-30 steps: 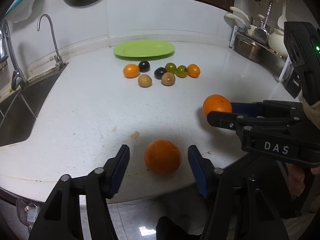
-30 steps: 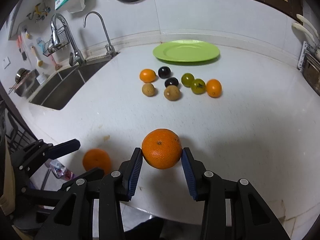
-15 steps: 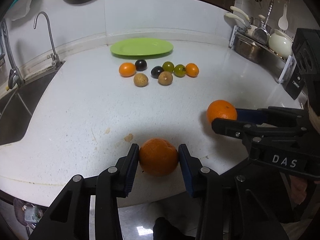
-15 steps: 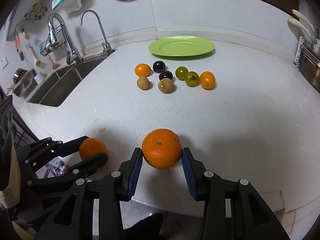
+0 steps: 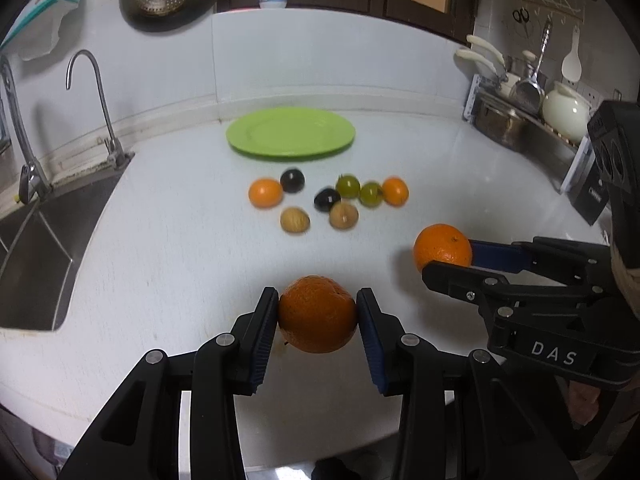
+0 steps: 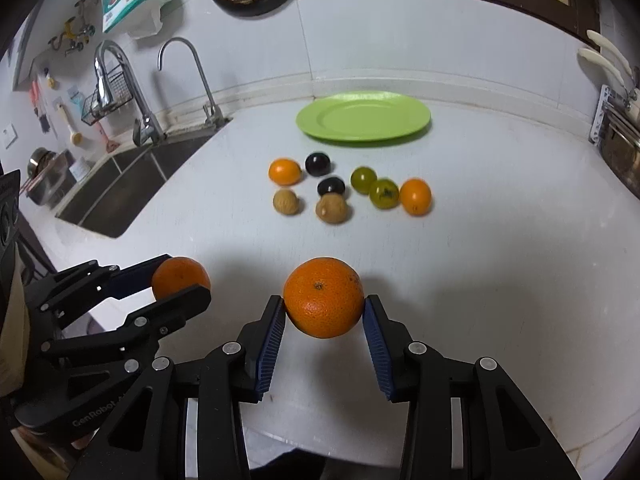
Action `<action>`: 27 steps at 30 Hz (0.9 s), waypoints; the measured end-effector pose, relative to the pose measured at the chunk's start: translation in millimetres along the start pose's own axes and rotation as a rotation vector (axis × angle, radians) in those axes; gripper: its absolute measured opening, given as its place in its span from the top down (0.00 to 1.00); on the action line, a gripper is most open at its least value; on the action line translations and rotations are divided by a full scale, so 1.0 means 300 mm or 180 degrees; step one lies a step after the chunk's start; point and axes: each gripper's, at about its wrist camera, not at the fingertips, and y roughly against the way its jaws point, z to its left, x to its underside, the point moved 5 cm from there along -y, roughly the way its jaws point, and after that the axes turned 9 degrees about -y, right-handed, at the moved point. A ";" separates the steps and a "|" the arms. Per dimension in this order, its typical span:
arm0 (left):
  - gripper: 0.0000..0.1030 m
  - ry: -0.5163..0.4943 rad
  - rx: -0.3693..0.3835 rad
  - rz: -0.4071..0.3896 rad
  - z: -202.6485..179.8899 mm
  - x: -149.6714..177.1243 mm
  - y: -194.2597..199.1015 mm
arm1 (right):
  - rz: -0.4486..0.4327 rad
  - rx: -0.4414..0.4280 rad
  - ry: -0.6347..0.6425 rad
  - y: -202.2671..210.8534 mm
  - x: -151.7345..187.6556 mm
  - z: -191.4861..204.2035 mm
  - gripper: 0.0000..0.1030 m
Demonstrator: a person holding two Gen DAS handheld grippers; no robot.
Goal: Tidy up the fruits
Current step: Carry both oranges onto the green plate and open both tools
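My left gripper (image 5: 317, 312) is shut on a large orange (image 5: 317, 314) and holds it just above the white counter near its front edge. My right gripper (image 6: 324, 312) is shut on a second large orange (image 6: 324, 297), which also shows in the left wrist view (image 5: 442, 247). The left gripper's orange shows in the right wrist view (image 6: 180, 276). A green plate (image 5: 290, 132) lies empty at the back of the counter, and it also shows in the right wrist view (image 6: 363, 117). Several small fruits, orange, dark, green and brown (image 5: 328, 198), lie in front of it.
A sink (image 5: 36, 236) with taps is at the left. A dish rack (image 5: 520, 120) with pots and utensils stands at the right, with a dark box (image 5: 592, 196) beside it. A colander hangs on the back wall.
My left gripper has closed on the near orange and lifted it off the counter. Both grippers have moved forward toward the small fruits and plate.
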 end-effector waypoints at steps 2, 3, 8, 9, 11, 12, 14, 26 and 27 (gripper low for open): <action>0.61 -0.0020 -0.0012 -0.0022 0.013 -0.032 -0.005 | -0.0052 -0.0002 -0.0001 0.001 -0.031 0.000 0.60; 0.61 -0.0031 -0.0022 -0.0044 0.022 -0.054 -0.009 | -0.0075 -0.0003 -0.0001 0.001 -0.046 0.000 0.60; 0.61 -0.0103 -0.0059 -0.0132 0.063 -0.153 -0.037 | -0.0191 -0.0023 -0.0021 -0.013 -0.144 -0.004 0.60; 0.61 -0.0116 -0.0060 -0.0144 0.075 -0.176 -0.050 | -0.0208 -0.0033 -0.0029 -0.017 -0.162 -0.005 0.60; 0.61 -0.0138 -0.0058 -0.0150 0.092 -0.209 -0.075 | -0.0246 -0.0039 -0.0030 -0.034 -0.209 -0.007 0.60; 0.62 -0.0147 -0.0051 -0.0157 0.106 -0.231 -0.091 | -0.0261 -0.0040 -0.0028 -0.041 -0.226 -0.007 0.60; 0.62 -0.0168 -0.0040 -0.0154 0.124 -0.265 -0.120 | -0.0284 -0.0037 -0.0010 -0.064 -0.276 -0.006 0.60; 0.62 -0.0259 0.0082 0.0027 0.243 -0.478 -0.396 | -0.0185 0.0011 0.0163 -0.281 -0.554 -0.050 0.60; 0.61 -0.0271 0.0096 0.0063 0.254 -0.492 -0.430 | -0.0160 0.0017 0.0166 -0.304 -0.572 -0.052 0.60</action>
